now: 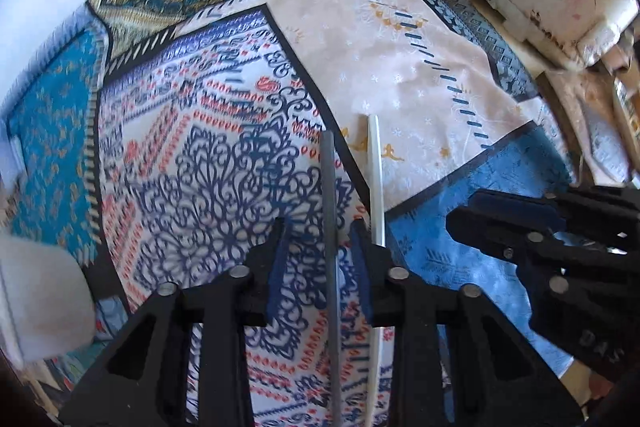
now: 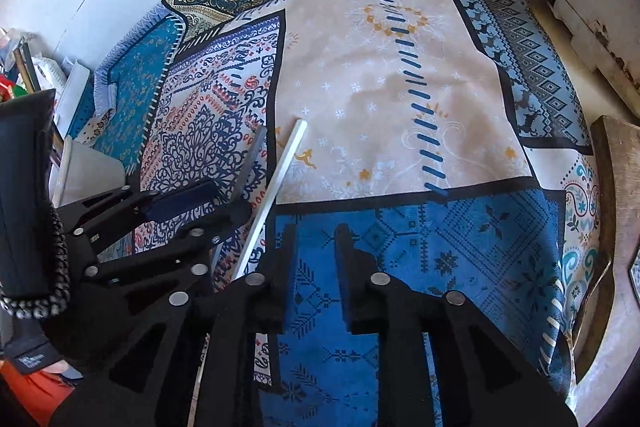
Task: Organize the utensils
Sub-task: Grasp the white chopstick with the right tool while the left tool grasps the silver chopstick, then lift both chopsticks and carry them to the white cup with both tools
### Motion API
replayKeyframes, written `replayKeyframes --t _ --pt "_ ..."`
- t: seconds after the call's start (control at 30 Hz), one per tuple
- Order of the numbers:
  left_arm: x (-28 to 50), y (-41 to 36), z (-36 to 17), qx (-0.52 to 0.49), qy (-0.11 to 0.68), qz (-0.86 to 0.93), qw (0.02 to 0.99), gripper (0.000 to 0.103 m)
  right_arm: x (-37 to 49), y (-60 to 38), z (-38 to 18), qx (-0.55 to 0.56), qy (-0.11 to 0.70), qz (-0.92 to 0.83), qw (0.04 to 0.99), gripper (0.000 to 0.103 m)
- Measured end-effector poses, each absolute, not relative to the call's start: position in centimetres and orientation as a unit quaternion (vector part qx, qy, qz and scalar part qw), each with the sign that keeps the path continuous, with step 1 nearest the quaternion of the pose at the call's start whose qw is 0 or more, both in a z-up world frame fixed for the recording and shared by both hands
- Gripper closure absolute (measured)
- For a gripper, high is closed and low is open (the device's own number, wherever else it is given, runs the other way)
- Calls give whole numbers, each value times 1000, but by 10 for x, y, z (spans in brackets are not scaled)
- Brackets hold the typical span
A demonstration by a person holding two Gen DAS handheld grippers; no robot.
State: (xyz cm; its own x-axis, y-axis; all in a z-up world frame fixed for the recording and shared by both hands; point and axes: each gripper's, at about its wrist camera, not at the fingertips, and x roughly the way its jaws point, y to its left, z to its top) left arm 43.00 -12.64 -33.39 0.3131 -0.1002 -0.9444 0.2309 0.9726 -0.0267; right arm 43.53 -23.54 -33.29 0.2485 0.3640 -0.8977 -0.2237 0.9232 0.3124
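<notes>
Patchwork-patterned cloth (image 2: pixel 384 99) covers the surface. The left gripper (image 1: pixel 322 235) points steeply down, jaws slightly apart around a grey stick (image 1: pixel 329 187), a white stick (image 1: pixel 376 179) just outside; contact is unclear. The right gripper (image 2: pixel 314 243) hovers narrowly open, empty.

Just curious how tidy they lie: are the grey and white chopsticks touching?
Apart. The left wrist view shows patterned cloth between the grey chopstick and the white chopstick along their visible length.

2 sticks (image 1: pixel 330 195) side by side on cloth (image 1: pixel 400 39)
</notes>
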Motion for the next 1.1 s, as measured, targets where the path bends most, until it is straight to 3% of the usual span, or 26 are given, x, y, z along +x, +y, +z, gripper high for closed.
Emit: replayKeyframes --t 0.1,0.13,0.6,0.87,1.1 --pt "436 -125 -334 63 576 -108 808 98 439 -231 -334 66 585 190 785 86" --pt "438 -119 -333 46 581 -115 804 98 440 -229 -335 65 586 190 785 86" --pt "385 -27 -297 -74 541 -61 836 98 449 -146 -348 -19 572 212 793 82" --pt "370 -5 -280 -110 517 -57 847 98 461 -132 -352 -9 575 231 785 97" --pt "366 3 -268 -124 498 -64 856 99 450 -142 -339 4 571 216 792 97"
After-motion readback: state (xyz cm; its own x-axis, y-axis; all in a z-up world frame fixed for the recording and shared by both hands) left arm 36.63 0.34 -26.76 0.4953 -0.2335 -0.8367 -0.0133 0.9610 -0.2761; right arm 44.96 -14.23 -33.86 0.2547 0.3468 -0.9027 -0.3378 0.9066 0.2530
